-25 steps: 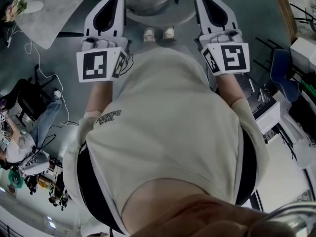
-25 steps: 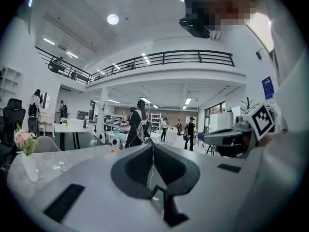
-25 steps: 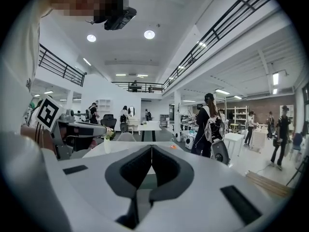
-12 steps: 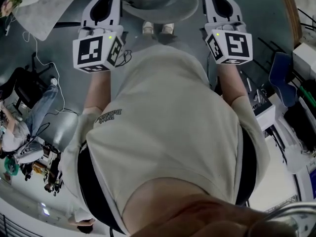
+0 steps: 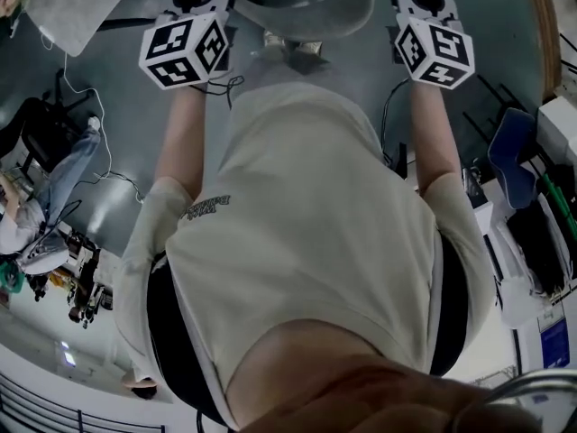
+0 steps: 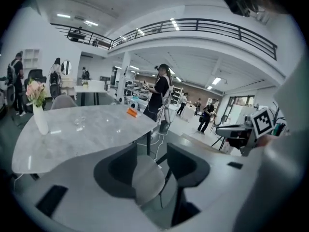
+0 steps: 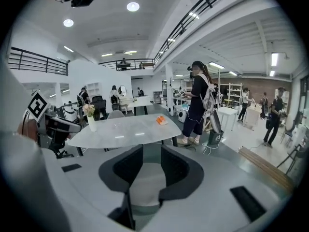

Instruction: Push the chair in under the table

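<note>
Left tool point(image 6: 153, 164), right tool point(image 7: 148, 167): opening, chair point(image 5: 302, 12) seemingly between

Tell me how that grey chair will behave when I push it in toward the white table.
The chair looks like a smooth moulded shell, so it's probably stiff and fairly light. The floor looks smooth, so it should slide rather than snag, though its legs are hard to make out. Pushed high up, it could tip forward slightly.
</note>
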`<state>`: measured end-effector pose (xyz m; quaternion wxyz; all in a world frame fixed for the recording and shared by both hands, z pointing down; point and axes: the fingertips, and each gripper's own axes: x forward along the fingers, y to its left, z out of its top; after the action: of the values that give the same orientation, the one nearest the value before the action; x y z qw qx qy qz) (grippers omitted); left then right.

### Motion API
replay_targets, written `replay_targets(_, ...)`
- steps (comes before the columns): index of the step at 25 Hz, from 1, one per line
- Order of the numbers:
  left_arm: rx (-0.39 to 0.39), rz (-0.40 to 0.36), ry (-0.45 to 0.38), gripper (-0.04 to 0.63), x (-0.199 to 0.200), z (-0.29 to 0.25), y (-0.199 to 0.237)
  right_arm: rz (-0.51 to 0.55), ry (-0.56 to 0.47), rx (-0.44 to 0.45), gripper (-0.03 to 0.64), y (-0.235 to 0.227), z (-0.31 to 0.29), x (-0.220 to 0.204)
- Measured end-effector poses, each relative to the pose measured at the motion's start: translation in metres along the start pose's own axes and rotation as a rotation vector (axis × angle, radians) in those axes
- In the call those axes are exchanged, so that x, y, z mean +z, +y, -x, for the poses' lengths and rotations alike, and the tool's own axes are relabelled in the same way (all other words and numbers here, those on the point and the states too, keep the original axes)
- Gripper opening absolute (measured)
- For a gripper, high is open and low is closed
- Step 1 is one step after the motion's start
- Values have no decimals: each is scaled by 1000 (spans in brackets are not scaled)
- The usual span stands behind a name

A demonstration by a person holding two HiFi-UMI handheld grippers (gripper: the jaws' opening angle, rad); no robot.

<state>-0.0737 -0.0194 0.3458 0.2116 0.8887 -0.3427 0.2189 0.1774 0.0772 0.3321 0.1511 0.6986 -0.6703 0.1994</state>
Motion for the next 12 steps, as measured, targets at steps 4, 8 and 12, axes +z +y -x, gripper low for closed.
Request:
replay_targets(4,54,31,100,186,-47,-27,23,-6,81,-18,131,-19,-25,-35)
replay_targets(8,131,26,221,187,-104,-61,45,-43,181,-13,170,-38,-46,-79)
replay_targets(12,115,88,317,193,-157,-84,55,-58,271,-7,187,-42,-67,-124)
